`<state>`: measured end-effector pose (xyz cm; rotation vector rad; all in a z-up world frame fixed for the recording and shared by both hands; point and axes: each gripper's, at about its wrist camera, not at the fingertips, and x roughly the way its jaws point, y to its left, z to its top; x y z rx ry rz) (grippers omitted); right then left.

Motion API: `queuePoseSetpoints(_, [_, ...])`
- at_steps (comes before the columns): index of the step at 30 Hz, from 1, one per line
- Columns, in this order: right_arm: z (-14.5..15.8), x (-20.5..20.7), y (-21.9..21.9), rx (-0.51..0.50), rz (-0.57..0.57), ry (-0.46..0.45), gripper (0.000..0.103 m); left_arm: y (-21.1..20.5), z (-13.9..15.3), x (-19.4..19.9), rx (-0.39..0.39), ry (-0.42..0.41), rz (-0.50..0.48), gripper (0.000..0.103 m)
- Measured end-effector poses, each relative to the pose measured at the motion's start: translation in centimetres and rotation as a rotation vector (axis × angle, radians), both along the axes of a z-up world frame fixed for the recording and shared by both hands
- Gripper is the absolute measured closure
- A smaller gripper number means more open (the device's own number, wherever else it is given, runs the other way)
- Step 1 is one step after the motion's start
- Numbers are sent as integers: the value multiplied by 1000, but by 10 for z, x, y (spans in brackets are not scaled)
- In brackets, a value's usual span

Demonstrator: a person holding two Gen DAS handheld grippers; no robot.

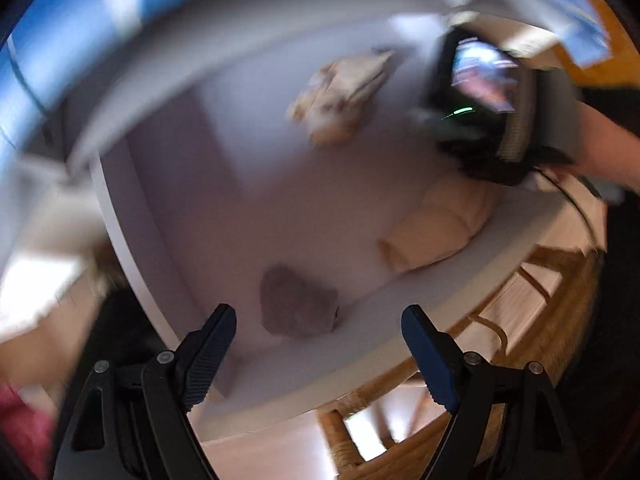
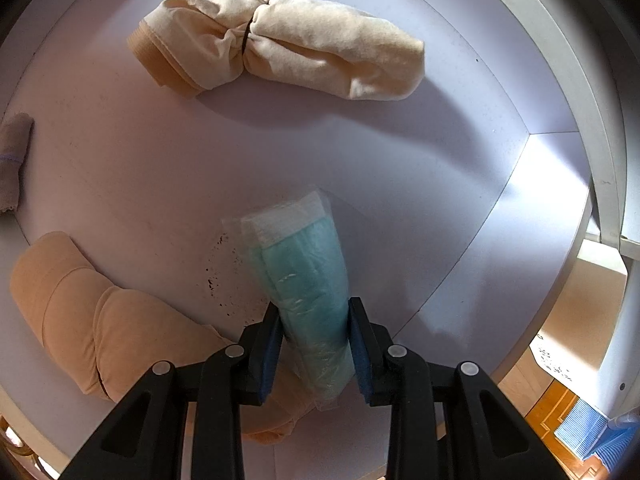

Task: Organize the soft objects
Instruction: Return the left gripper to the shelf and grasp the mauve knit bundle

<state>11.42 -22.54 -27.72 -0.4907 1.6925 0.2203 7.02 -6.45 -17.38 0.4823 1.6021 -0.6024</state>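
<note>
In the right wrist view my right gripper (image 2: 316, 314) is shut on a teal cloth in a clear plastic sleeve (image 2: 302, 268), held just above the white table (image 2: 140, 160). A cream rolled cloth (image 2: 280, 46) lies beyond it. A tan rolled cloth (image 2: 92, 312) lies at lower left. In the blurred left wrist view my left gripper (image 1: 320, 320) stands open over the table, nothing between its fingers. A small grey-brown cloth (image 1: 294, 300) lies just beyond the fingertips. The tan roll (image 1: 436, 228) and the cream bundle (image 1: 344, 92) show farther off. The other gripper unit (image 1: 484, 96) is at upper right.
A corner of grey-brown cloth (image 2: 14, 156) pokes in at the left edge. Dark specks (image 2: 218, 272) mark the tabletop near the sleeve. A wicker chair (image 1: 516, 312) stands under the table edge. A blue object (image 2: 588, 432) sits on the wooden floor.
</note>
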Motion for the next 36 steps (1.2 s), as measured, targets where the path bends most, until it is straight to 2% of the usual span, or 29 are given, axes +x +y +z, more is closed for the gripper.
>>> queuePoseSetpoints(4, [-1, 0, 0, 1, -1, 0, 72, 13, -41, 8, 47, 76, 204, 18])
queuePoseSetpoints(9, [-1, 0, 0, 0, 0, 1, 72, 25, -67, 11, 111, 112, 330, 11])
queuePoseSetpoints(11, [-2, 0, 0, -1, 1, 1, 72, 27, -73, 8, 132, 119, 348, 7])
queuePoseSetpoints(15, [-4, -1, 1, -2, 2, 0, 72, 26, -85, 1, 144, 141, 370, 6])
queuePoseSetpoints(20, [-4, -1, 1, -2, 2, 1, 72, 20, -96, -11, 188, 129, 333, 7])
queuePoseSetpoints(22, [-4, -1, 1, -2, 3, 1, 72, 19, -102, -16, 203, 134, 326, 17])
queuePoseSetpoints(24, [-4, -1, 1, -2, 3, 1, 72, 21, -108, -18, 209, 149, 339, 21])
queuePoseSetpoints(32, [-4, -2, 1, -2, 4, 1, 72, 28, -129, -34, 202, 229, 359, 27])
queuePoseSetpoints(36, [-4, -2, 2, -1, 4, 0, 72, 32, -131, -32, 177, 204, 365, 35])
